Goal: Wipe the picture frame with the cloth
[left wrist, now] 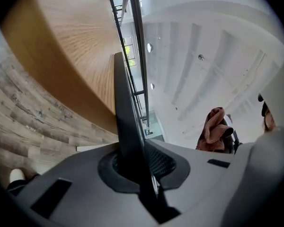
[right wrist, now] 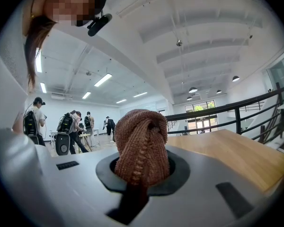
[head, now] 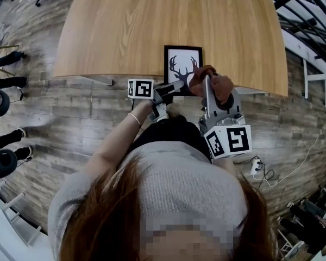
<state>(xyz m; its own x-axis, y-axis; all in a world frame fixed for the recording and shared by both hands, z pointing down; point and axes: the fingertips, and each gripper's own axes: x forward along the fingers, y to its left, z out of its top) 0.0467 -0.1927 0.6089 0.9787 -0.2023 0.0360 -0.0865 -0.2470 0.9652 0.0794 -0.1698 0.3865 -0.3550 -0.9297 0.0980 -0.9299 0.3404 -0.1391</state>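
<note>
Left gripper: jaws narrow, clamped on the black edge of the picture frame. In the left gripper view the frame runs edge-on straight up out of the jaw gap, pads on both its faces.

Right gripper: jaws closed on a bunched brown cloth. The wad fills the gap and bulges out past the tips.

Head view: frame sits at the near edge of the wooden counter, deer-antler print facing up. Left jaws come in at its lower-left corner. The cloth covers its lower-right corner. Can't tell if the cloth actually touches the glass.

Left gripper view: cloth shows off to the right of the frame edge, clear of the left jaws.

Both grippers are close together, just in front of the person's torso, marker cubes towards the body.

Background in the right gripper view: a few people standing by a far table, and a railing behind the counter.
</note>
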